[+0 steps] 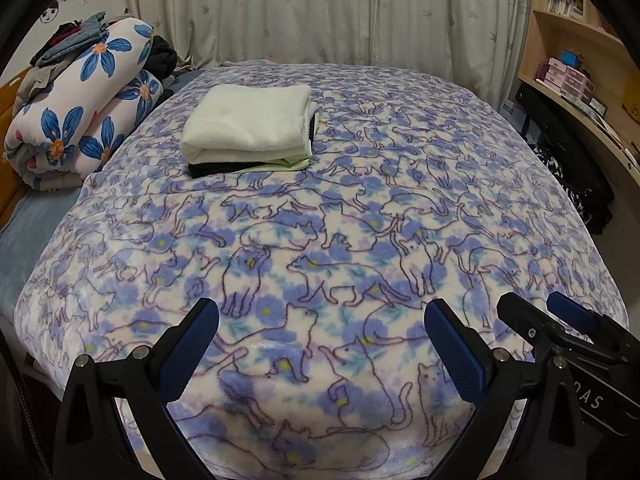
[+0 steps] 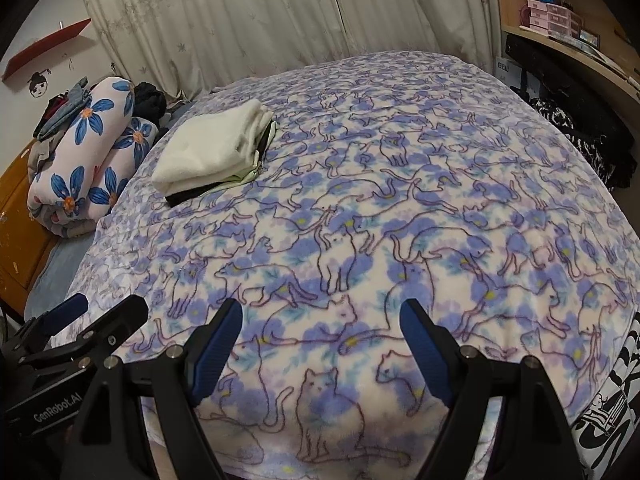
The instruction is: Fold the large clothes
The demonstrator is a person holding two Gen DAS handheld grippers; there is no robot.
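Note:
A stack of folded clothes (image 1: 248,128) lies on the far left part of the bed: a cream piece on top, pale green and black pieces under it. The same stack (image 2: 212,152) shows in the right wrist view. A purple cat-print blanket (image 1: 360,220) covers the bed (image 2: 400,208). My left gripper (image 1: 320,328) hovers open over the blanket's near edge, nothing between its blue pads. My right gripper (image 2: 322,324) is open beside it, also with nothing between its pads. Each gripper shows in the other's view: the right gripper (image 1: 532,312) at the right edge, the left gripper (image 2: 106,308) at the left edge.
A rolled quilt with blue flowers (image 1: 80,116), with loose dark clothes on top, lies at the bed's left side (image 2: 88,160). Curtains (image 1: 320,8) hang behind the bed. A wooden desk and shelves (image 1: 580,72) stand at the right, with dark patterned fabric (image 1: 576,192) hanging there. Black-and-white fabric (image 2: 616,400) sits at bottom right.

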